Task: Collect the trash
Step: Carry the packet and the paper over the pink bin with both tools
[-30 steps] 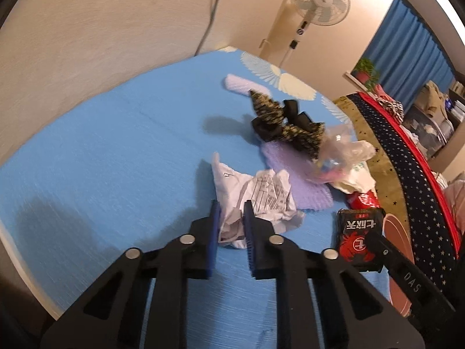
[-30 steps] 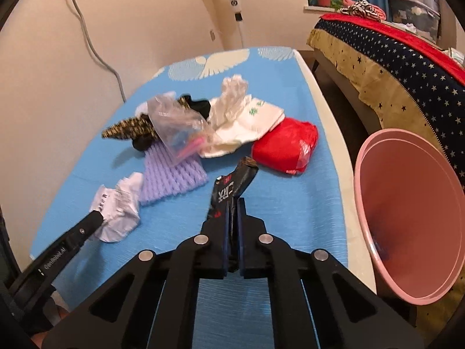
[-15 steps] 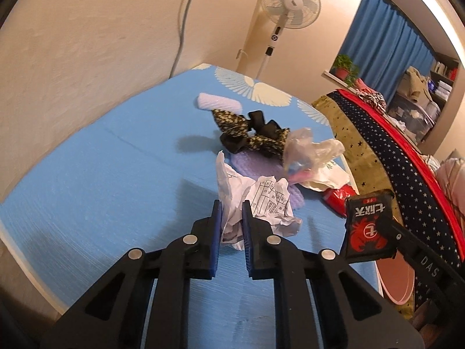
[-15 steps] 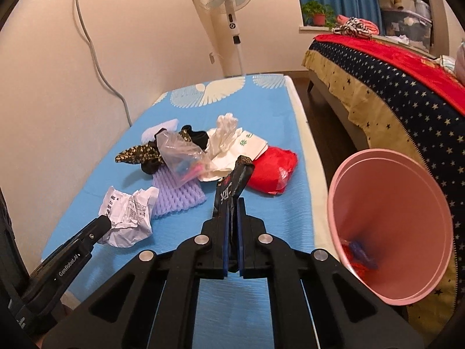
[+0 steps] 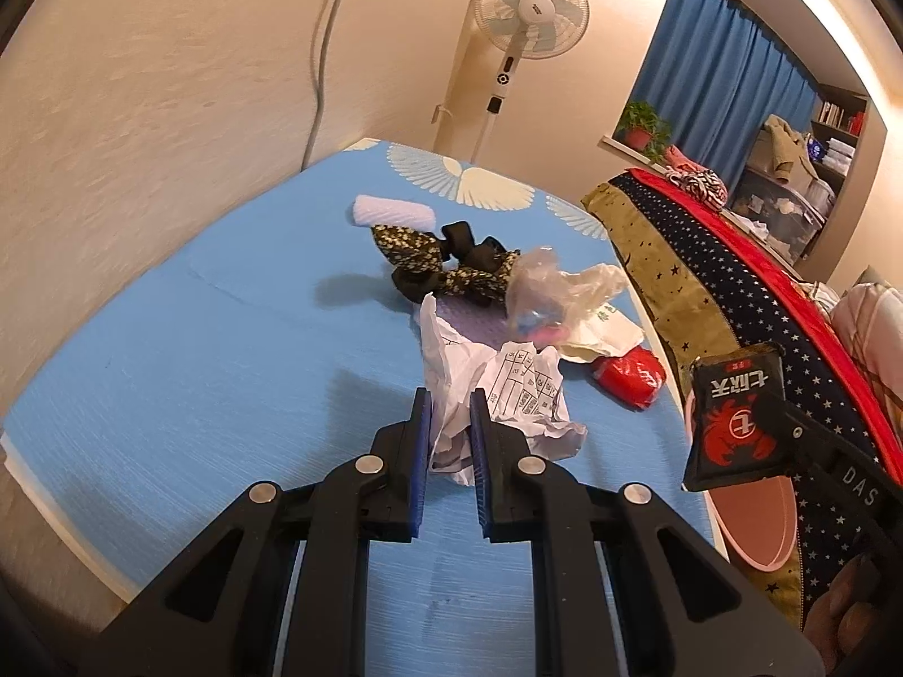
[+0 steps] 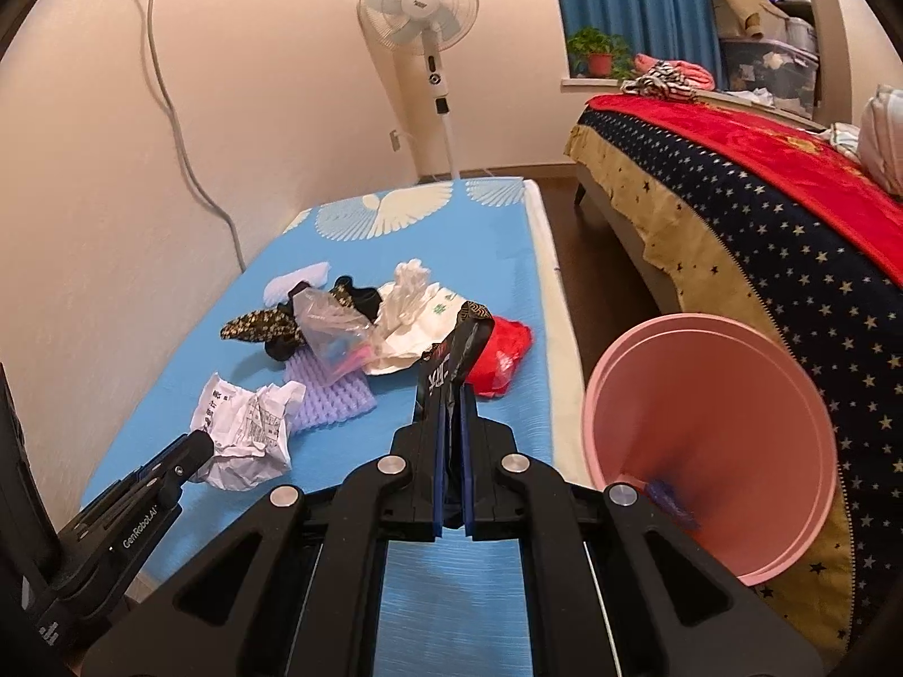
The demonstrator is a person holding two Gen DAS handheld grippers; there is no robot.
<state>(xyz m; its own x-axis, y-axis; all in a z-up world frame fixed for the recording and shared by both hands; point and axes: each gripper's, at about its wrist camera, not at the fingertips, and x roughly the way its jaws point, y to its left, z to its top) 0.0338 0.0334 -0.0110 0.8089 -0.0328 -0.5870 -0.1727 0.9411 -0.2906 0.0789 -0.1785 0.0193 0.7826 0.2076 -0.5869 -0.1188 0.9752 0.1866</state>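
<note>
Clearly, "DAS" on right gripper (image 5: 790,440), "GenRobot.AI" left gripper (image 6: 192,451)

The mat (image 6: 316,513) lies along the wall, and the trash pile sits on its middle — the foam net (image 6: 330,395) under the clear bag (image 6: 333,333), the patterned wrapper (image 6: 257,327) behind. The bin (image 6: 711,440) stands right of the mat, between it and the bed (image 6: 762,214). The fan (image 6: 420,5) stands beyond the mat's far end.
</note>
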